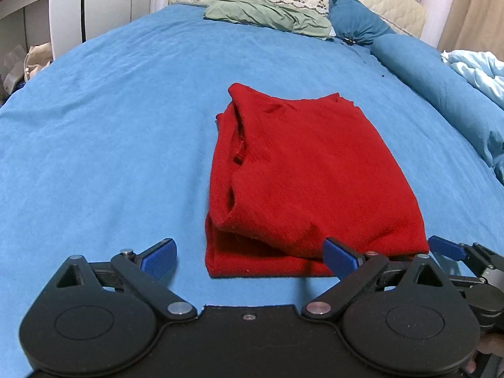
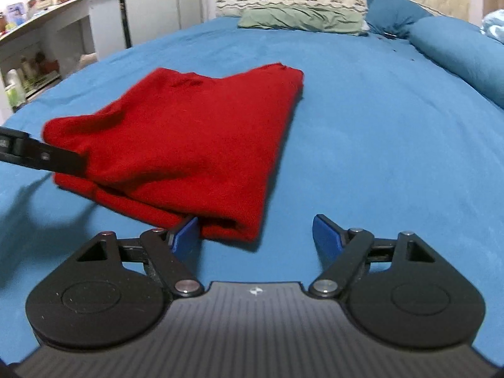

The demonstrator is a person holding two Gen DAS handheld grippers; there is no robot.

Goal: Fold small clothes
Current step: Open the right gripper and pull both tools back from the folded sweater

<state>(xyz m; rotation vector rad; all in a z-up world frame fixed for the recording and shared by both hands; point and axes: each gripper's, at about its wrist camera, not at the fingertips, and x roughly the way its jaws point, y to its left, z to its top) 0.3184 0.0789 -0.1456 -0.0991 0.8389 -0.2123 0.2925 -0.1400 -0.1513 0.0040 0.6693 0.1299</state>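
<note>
Much bare sheet around folded red sweater.

Folded garment on bed, pillows behind.

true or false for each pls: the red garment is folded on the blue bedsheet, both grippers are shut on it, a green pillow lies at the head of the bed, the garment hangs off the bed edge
1. The red garment lies folded on the blue bedsheet. True.
2. Both grippers are shut on it. False: the left gripper and the right gripper both stand open, gripping nothing.
3. A green pillow lies at the head of the bed. True.
4. The garment hangs off the bed edge. False: it rests wholly on the sheet.
</note>
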